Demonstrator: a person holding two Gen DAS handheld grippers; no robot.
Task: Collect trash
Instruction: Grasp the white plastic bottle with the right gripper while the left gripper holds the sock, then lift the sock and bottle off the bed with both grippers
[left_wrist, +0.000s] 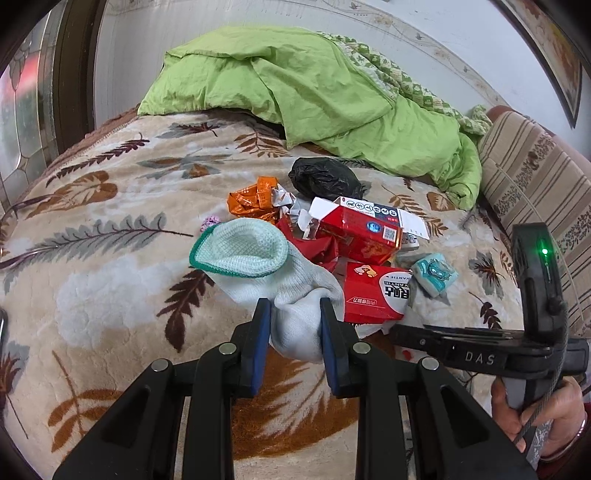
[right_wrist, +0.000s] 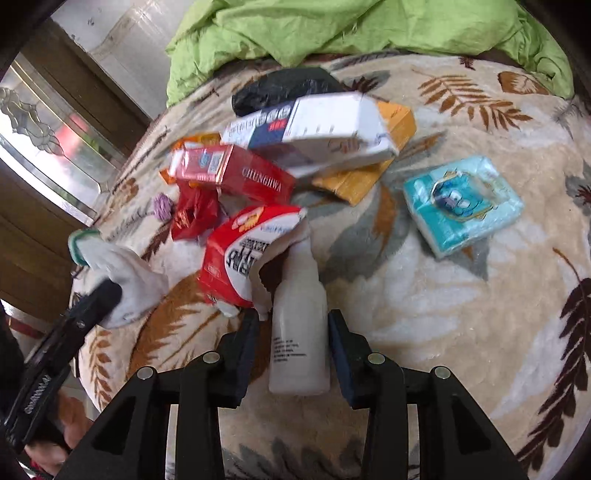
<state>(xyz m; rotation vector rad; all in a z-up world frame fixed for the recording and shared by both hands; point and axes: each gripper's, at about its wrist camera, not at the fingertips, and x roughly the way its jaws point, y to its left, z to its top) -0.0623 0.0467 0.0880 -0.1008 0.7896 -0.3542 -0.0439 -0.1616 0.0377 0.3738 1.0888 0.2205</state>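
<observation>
The left gripper (left_wrist: 295, 310) was held low over the leaf-patterned beige fleece blanket (left_wrist: 110, 266), its blue-padded fingers (left_wrist: 258, 343) pinching the toe end of a pale knitted sock with a green cuff (left_wrist: 255, 258); the sock's open cuff stood up ahead of the tips. The right gripper (right_wrist: 291, 321) lay level just beside it, to its right, with a hand (left_wrist: 539, 413) wrapped round its handle. Its fingers (right_wrist: 341, 350) were spread to either side of a white plastic bottle (right_wrist: 299, 332) lying on the blanket, nozzle pointing away; whether the pads touched the bottle could not be made out through the blur.

Directly ahead of both tools sat the trash heap: a torn red-and-white paper packet (right_wrist: 240, 254) touching the bottle's neck, a red cigarette box (right_wrist: 236, 173) beyond it, a crumpled red foil wrapper (right_wrist: 194, 214), orange foil wrappers (left_wrist: 255, 201), a white-and-blue carton (right_wrist: 314, 129) resting on a flat orange box (right_wrist: 369, 162), and a black plastic bag (left_wrist: 325, 179) farthest off. A teal tissue pack (right_wrist: 461, 206) lay apart, ahead and to the right of the right gripper, with bare blanket around it.

Past the heap a rumpled green quilt (left_wrist: 295, 85) closed off the far edge. A striped cushion (left_wrist: 528, 173) bordered the right side. The right wrist view was motion-blurred, so the carton's print was unreadable.
</observation>
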